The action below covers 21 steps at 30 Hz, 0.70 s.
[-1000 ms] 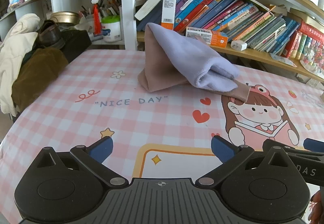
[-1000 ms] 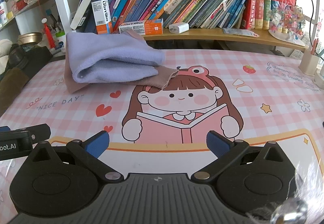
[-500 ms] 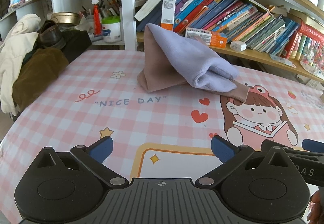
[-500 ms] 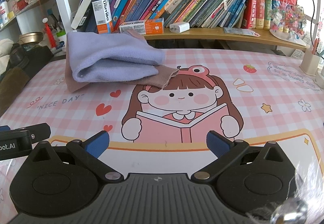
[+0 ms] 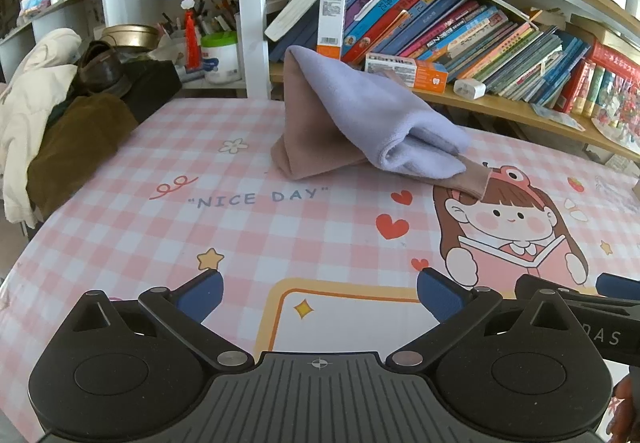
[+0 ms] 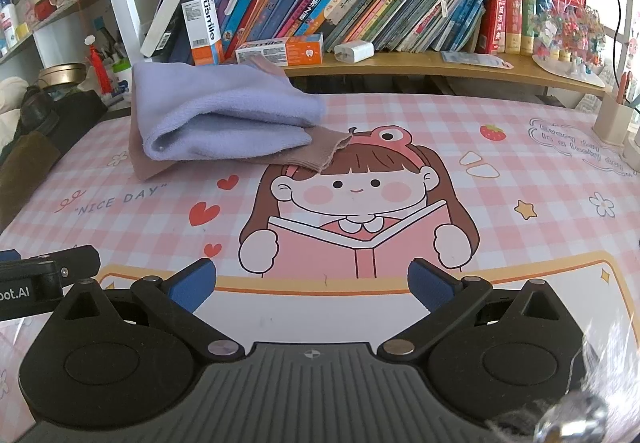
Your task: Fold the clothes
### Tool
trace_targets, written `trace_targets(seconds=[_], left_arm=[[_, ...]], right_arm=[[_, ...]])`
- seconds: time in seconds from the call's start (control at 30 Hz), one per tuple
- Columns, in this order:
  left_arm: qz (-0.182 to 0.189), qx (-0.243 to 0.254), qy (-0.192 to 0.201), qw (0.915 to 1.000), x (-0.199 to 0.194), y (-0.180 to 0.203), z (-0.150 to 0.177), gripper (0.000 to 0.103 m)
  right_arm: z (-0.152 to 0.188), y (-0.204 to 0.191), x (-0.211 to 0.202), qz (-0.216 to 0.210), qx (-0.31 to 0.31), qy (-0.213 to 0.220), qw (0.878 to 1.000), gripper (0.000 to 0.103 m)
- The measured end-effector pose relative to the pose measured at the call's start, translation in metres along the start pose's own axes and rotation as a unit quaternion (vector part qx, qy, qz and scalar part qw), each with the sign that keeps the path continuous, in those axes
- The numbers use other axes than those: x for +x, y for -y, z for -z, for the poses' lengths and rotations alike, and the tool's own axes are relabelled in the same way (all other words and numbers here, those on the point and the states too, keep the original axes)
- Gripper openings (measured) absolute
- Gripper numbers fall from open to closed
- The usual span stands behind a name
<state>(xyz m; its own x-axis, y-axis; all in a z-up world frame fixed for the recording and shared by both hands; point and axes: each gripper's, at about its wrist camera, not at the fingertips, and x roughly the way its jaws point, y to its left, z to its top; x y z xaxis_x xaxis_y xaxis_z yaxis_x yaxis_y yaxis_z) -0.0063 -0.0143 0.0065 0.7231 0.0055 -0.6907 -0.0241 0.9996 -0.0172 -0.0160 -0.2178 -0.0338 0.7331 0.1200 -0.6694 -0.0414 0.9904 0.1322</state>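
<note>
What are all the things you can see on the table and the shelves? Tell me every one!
lilac cloth: one, pale purple, folded, lying on the brown cloth.
brown cloth: one, pinkish brown, folded under the lilac one, at the far side of the table.
table cover: one, pink check with a cartoon girl reading and "NICE DAY".
books: many, mixed colours, leaning on the shelf behind.
toothpaste boxes: two, white and orange, on that shelf.
white charger: one, beside the boxes.
clothes pile: cream, brown and black, at the table's left edge.
left gripper: blue pads, open, empty.
right gripper: blue pads, open, empty.
</note>
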Motion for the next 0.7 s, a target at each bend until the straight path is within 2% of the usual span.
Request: trace_targets(seconds=[0.7], left_arm=[[0.002, -0.006, 0.0, 1.0, -0.0089, 0.0037, 0.003, 0.103]], right_arm=[[0.0017, 0.0028, -0.0026, -0.014, -0.007, -0.002, 1.0, 0.103]])
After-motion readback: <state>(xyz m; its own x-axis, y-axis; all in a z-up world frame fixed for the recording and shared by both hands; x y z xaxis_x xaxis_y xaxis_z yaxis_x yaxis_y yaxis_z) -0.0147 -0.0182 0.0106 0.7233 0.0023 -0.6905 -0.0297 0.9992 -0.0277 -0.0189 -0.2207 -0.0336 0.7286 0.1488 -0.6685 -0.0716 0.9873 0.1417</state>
